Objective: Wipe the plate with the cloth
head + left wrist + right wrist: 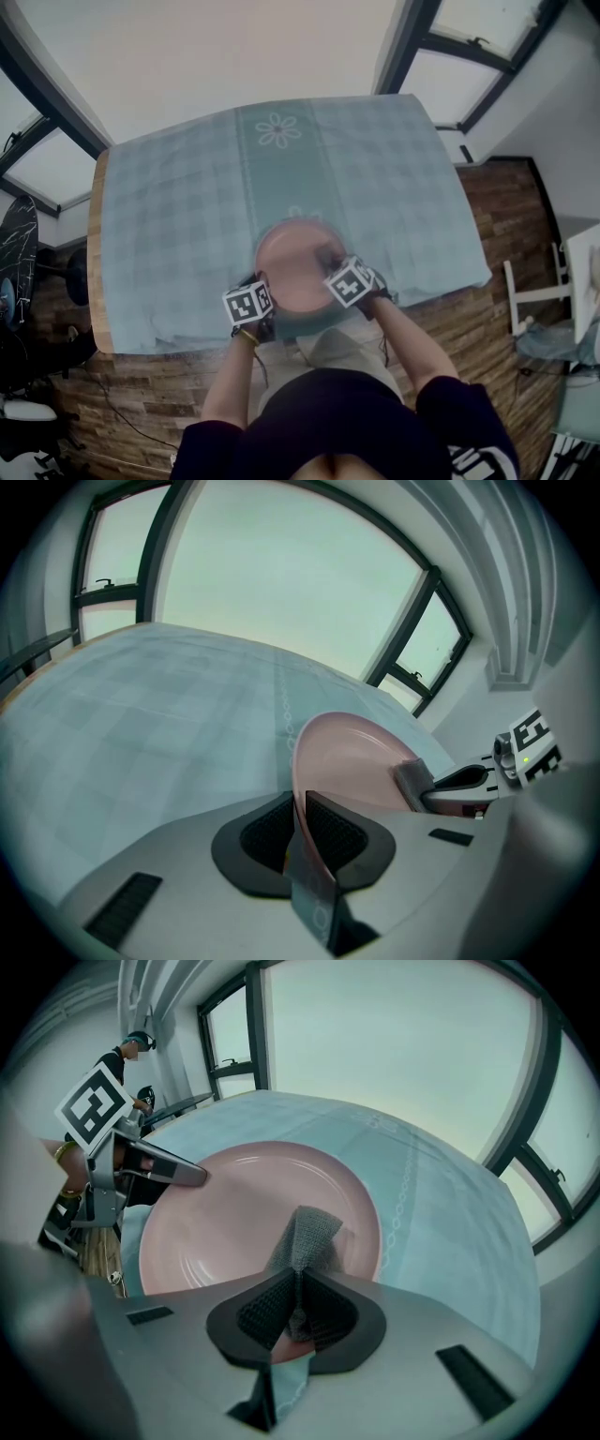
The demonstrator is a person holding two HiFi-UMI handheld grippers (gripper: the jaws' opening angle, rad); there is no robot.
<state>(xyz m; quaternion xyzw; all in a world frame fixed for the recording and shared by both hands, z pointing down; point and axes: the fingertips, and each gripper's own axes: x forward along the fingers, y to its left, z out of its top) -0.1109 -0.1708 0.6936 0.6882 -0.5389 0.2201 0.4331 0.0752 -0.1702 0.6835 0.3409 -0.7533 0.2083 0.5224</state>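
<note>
Checked tablecloth [187, 216] covers the worktop [94, 272], windows [469, 56] behind, wood floor [511, 216] below. One pink plate [291, 267] at the near edge, left gripper [302, 832] clamped on its rim; one grey cloth [305, 1237], pinched in right gripper [298, 1312], touches the plate.

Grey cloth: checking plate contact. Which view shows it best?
Right gripper view: grey mesh cloth, clamped in the right tool, touches the round pink plate close up. Left gripper view shows a small patch; head view, a dark smudge.
</note>
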